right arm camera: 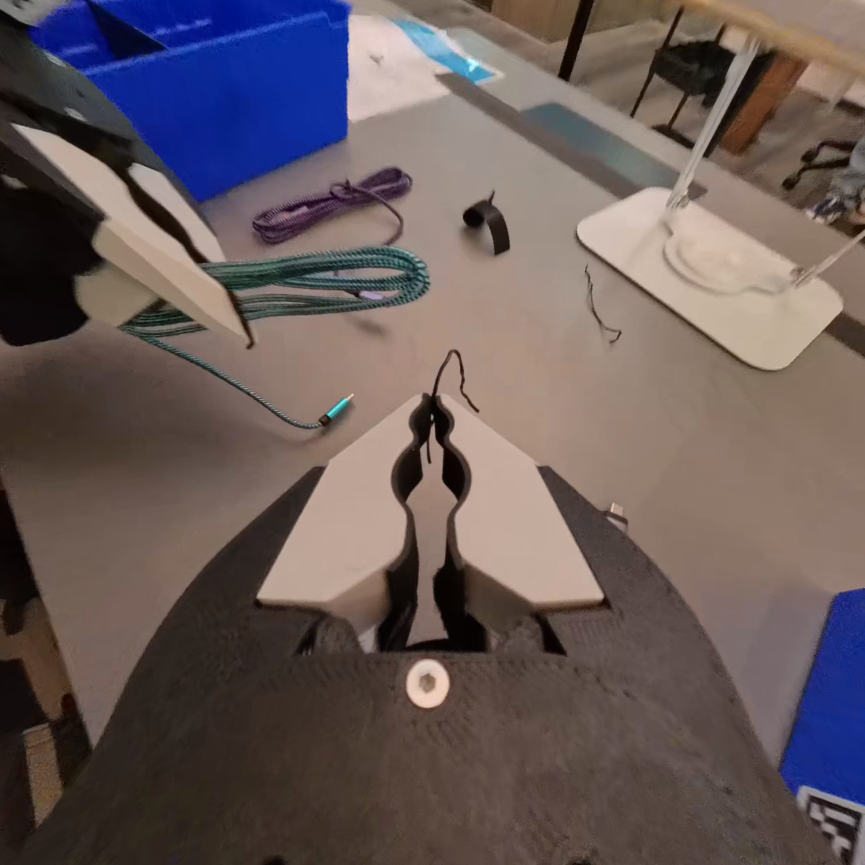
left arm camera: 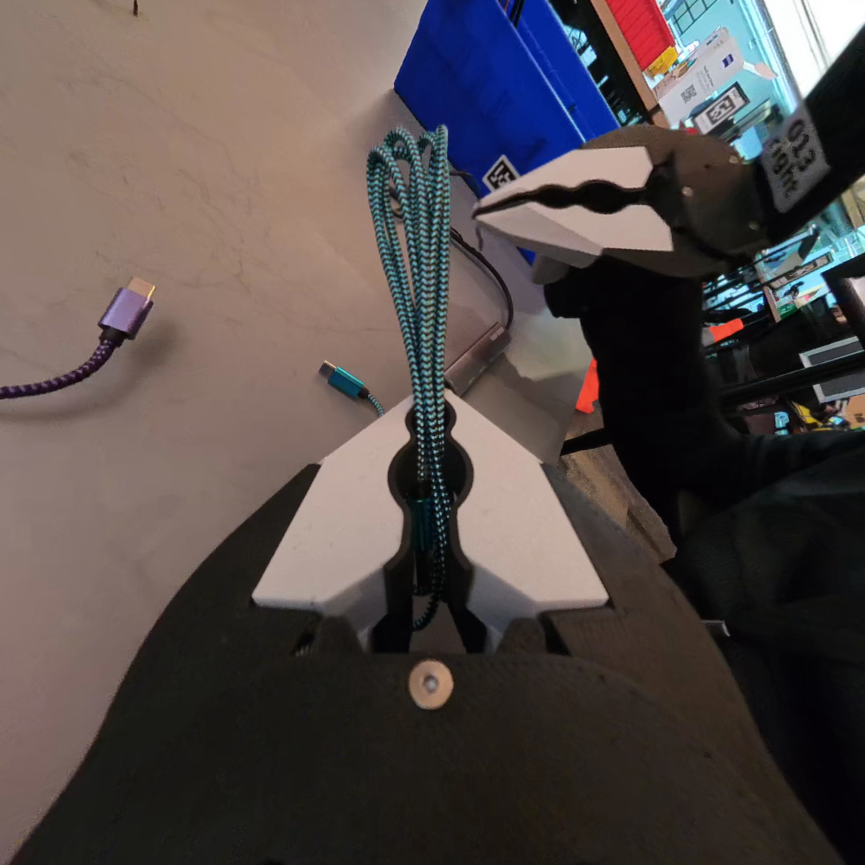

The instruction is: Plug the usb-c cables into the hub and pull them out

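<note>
Left wrist view shows the left gripper (left arm camera: 428, 416) fingers clamped on the coiled teal cable (left arm camera: 412, 243), its free plug (left arm camera: 344, 378) lying lower-left on the worktop (left arm camera: 210, 164), while the right gripper (right arm camera: 433, 398) pinches only a black twist tie (right arm camera: 449, 374).

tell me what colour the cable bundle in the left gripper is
Teal and black braid, clearest in the left wrist view.

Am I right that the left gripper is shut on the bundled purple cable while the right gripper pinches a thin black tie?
Not quite: the left gripper is shut on the bundled teal cable, as the left wrist view shows. The purple cable lies on the table. The right gripper does pinch the thin black tie.
</note>
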